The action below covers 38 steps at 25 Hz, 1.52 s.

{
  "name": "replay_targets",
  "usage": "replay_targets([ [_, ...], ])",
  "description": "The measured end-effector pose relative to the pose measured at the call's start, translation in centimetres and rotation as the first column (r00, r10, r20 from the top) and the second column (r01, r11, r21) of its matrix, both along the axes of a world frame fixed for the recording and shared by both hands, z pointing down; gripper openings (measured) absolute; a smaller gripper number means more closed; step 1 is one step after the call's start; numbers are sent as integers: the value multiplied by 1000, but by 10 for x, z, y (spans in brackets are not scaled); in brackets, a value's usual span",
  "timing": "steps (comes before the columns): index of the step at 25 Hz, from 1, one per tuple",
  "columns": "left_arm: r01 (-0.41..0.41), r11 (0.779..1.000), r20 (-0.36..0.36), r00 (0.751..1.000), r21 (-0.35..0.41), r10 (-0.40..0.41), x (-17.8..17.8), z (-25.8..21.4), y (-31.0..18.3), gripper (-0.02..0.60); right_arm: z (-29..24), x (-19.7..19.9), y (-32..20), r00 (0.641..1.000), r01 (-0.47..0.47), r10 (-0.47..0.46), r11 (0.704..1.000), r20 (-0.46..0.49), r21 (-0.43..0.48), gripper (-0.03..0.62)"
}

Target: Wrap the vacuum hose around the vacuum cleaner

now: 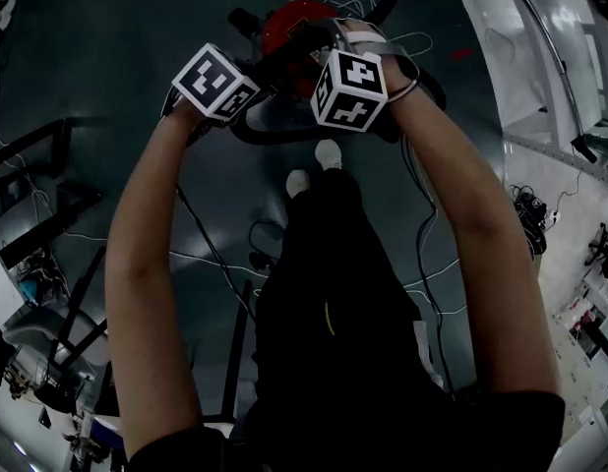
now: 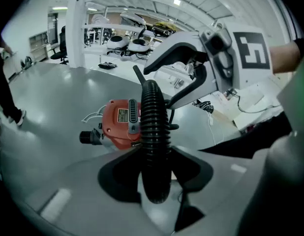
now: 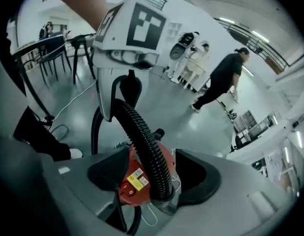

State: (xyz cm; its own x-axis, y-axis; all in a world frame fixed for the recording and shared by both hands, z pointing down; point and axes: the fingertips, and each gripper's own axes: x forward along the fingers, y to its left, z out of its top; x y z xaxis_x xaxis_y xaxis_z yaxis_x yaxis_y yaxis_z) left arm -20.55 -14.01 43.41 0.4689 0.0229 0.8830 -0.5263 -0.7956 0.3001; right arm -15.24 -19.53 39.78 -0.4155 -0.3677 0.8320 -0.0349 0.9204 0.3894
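hose: black ribbed plastic hose (image 2: pixel 153 132), corrugated, dull sheen | cleaner: red plastic vacuum cleaner body (image 2: pixel 116 127), smooth, glossy | floor: grey floor (image 2: pixel 48 97), smooth, polished, reflects the ceiling lights | left hand-held gripper (image 2: pixel 154 173): smooth matt grey plastic shell | right hand-held gripper (image 3: pixel 157 181): the same matt grey plastic

The left arm (image 1: pixel 147 264) and right arm (image 1: pixel 481 234), both bare, are reaching far out and downward, converging so the two grippers are sitting just beside each other. The left gripper (image 2: pixel 154 178) is clamping the hose (image 2: pixel 153 127) between its jaws, and the right gripper (image 3: pixel 158 183) (also pointing steeply down) is gripping the same hose.
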Motion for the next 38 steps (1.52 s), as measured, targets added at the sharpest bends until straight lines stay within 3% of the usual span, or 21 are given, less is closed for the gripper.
replay_targets([
  [2,-35,999,-12,999,-17,35,5,-2,2,176,10,-1,-1,997,56,-55,998,-49,4,299],
  [7,-63,997,-61,996,-44,60,7,-6,-3,176,22,-4,-4,989,126,-124,992,-84,9,207],
  [10,-73,995,-99,993,-61,67,12,-7,-3,178,28,-1,-5,977,182,-180,983,-116,10,210],
  [16,-90,994,-128,988,-59,82,21,-7,-5,178,38,3,-5,914,358,-327,929,-241,96,186],
  [18,-95,994,-127,988,-61,87,22,-5,-4,178,41,3,-6,907,372,-334,921,-256,116,184],
  [21,-102,994,-113,989,-24,99,22,0,-8,184,40,4,-9,926,330,-299,937,-229,114,178],
  [24,-116,989,-68,990,91,122,18,5,-17,197,39,4,-16,944,281,-258,955,-207,94,178],
  [27,-176,963,40,984,206,171,9,20,-19,322,37,10,-26,966,201,-187,978,-181,64,178],
  [28,-175,959,62,984,224,165,6,25,-18,334,35,13,-30,971,176,-165,983,-172,51,178],
  [33,-3,966,63,998,257,-14,-16,44,-19,351,24,22,-49,992,66,-67,998,-104,-12,178],
  [38,118,967,90,986,225,-141,-37,67,-12,371,16,19,-63,997,-79,78,992,-7,-97,178],
])
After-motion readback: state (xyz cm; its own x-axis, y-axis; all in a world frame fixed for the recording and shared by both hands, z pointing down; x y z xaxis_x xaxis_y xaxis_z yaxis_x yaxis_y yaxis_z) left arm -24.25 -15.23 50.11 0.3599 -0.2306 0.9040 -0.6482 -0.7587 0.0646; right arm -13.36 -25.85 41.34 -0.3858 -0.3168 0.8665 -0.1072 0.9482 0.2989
